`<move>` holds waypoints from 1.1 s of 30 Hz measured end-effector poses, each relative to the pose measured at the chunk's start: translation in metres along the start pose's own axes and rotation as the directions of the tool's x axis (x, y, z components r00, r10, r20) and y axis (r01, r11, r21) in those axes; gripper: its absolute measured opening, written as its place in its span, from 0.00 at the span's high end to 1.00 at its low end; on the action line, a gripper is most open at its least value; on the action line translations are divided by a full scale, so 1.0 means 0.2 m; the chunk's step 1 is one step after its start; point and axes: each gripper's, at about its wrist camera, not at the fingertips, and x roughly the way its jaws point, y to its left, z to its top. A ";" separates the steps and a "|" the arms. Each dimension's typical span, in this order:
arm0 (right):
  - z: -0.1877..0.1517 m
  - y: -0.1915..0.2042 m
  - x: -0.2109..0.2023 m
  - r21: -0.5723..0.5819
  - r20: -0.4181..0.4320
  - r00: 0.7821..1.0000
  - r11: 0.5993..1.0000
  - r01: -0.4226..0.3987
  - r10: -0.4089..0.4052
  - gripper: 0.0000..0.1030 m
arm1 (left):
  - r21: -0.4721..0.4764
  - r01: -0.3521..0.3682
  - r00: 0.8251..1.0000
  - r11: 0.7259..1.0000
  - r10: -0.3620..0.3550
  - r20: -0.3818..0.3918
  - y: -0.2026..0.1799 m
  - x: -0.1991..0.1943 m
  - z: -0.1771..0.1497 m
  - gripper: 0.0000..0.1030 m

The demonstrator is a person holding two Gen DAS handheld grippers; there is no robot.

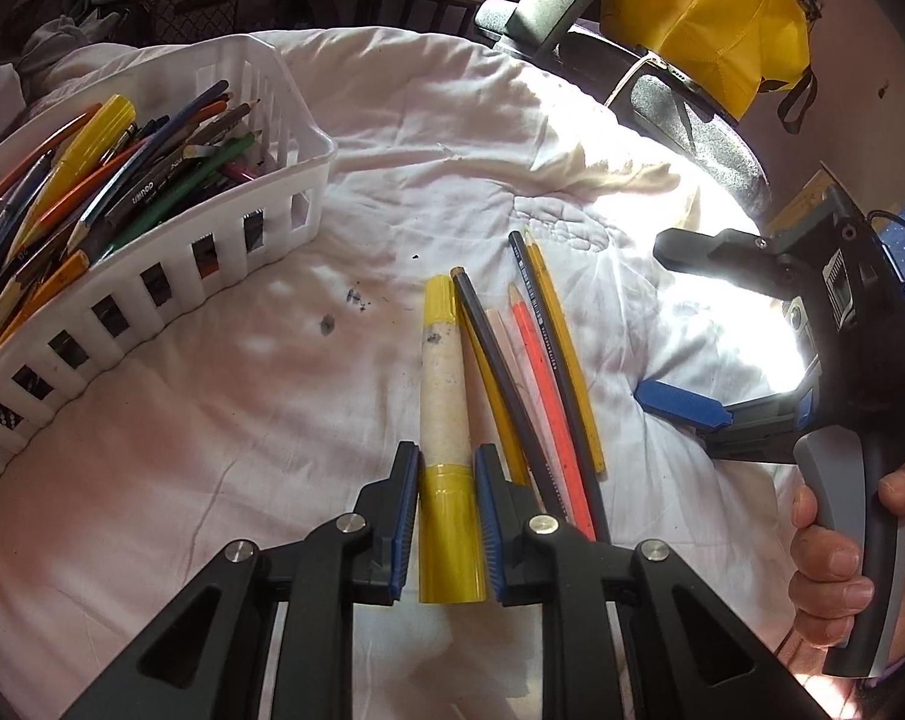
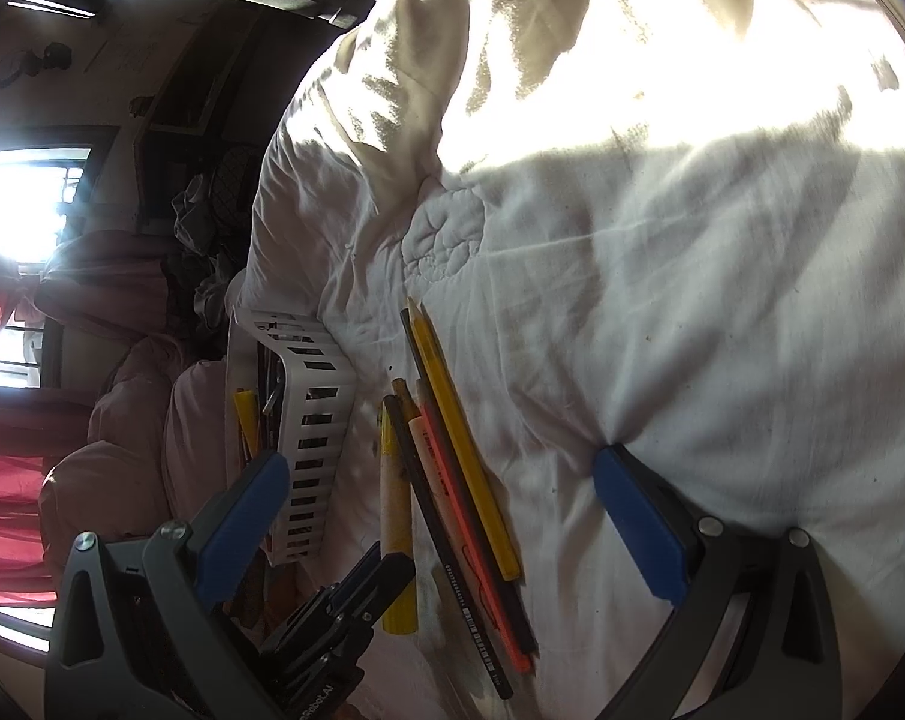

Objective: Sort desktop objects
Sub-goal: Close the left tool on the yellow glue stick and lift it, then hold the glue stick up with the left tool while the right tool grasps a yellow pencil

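A thick yellow marker (image 1: 446, 390) with a worn pale barrel lies on the white cloth (image 1: 272, 420). My left gripper (image 1: 446, 457) has its blue pads against both sides of the marker's lower yellow cap. Right beside the marker lie several pencils (image 1: 542, 372), yellow, dark and orange. A white slotted basket (image 1: 170, 282) full of pens and pencils stands at the left. My right gripper (image 2: 434, 468) stands wide open above the pencils (image 2: 458, 480) and the marker (image 2: 395, 498), holding nothing. The right wrist view also shows the left gripper (image 2: 380, 570) at the marker's near end.
A hand (image 1: 830, 564) holds the right gripper's handle at the right edge. Behind the cloth stands an office chair (image 1: 692, 108) with a yellow cloth (image 1: 710, 18) draped on it. The white cloth has dark smudges (image 1: 326, 324). Clothes are piled behind the basket (image 2: 314, 420).
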 end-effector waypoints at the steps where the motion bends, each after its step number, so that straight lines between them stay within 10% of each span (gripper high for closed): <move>1: 0.00 0.00 0.00 0.000 0.001 1.000 1.000 0.000 0.000 0.00 | 0.006 -0.008 1.000 1.000 0.008 0.007 0.00 -0.01 0.00 0.81; 27: -0.01 0.02 -0.03 0.028 0.014 0.998 0.998 -0.056 0.055 0.01 | 0.003 -0.081 0.993 0.997 0.081 0.083 0.00 -0.17 -0.01 0.81; 33: -0.04 0.13 -0.03 -0.109 0.026 1.000 0.994 -0.008 0.011 0.25 | 0.012 -0.156 0.986 0.988 0.155 0.064 0.00 -0.19 -0.02 0.81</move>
